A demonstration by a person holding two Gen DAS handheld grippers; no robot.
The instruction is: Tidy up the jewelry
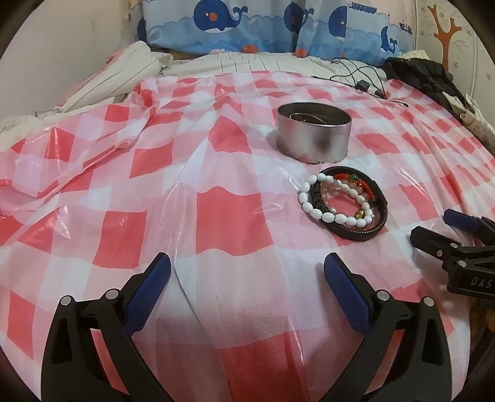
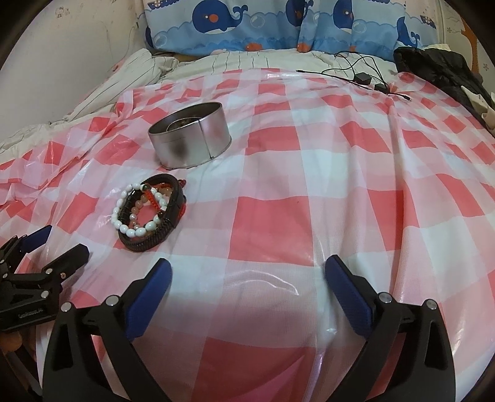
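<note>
A heap of bracelets point(image 1: 343, 202) point(image 2: 150, 213) lies on the red-and-white checked sheet: a white bead string, a dark braided band, a peach bead string and a red cord. Behind it stands a round metal tin point(image 1: 314, 136) point(image 2: 190, 139) with its top off and something dark inside. My left gripper point(image 1: 247, 272) is open over bare sheet, down and left of the heap. My right gripper point(image 2: 247, 273) is open too, down and right of the heap. Each gripper shows at the edge of the other's view, as the right gripper point(image 1: 433, 228) and the left gripper point(image 2: 62, 244).
The checked plastic sheet point(image 1: 216, 216) covers a bed. Whale-print pillows point(image 1: 263, 24) lean at the head. Black cables with a small adapter point(image 2: 362, 77) and a dark garment point(image 2: 439, 68) lie at the far right. A striped blanket point(image 1: 123, 74) is bunched at the far left.
</note>
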